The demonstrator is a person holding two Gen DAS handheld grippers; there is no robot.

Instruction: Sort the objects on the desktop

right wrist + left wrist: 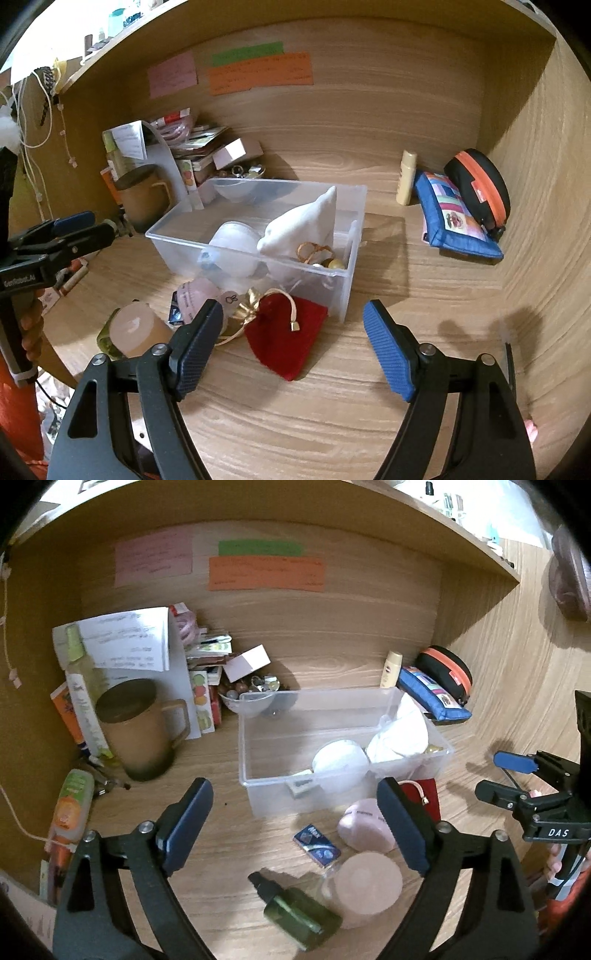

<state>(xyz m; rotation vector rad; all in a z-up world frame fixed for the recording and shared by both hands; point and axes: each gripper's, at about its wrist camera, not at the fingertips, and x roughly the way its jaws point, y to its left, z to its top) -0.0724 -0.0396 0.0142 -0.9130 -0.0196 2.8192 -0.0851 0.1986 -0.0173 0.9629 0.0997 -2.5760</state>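
A clear plastic bin (255,760) (347,288) sits mid-desk and holds a white round case (340,762), a white dolphin figure (306,225) and gold rings (314,253). In front of it lie a red velvet pouch (288,332), a pink case (364,825), a pink-lidded jar (369,882), a green spray bottle (295,912) and a small blue packet (317,845). My left gripper (295,827) is open and empty above these loose items. My right gripper (291,347) is open and empty, just in front of the red pouch.
A brown lidded mug (136,727), papers, bottles and a bowl of trinkets (251,692) crowd the back left. A blue pouch (454,214), an orange-zipped black case (480,188) and a cream bottle (406,177) stand at the back right. Wooden walls enclose the desk.
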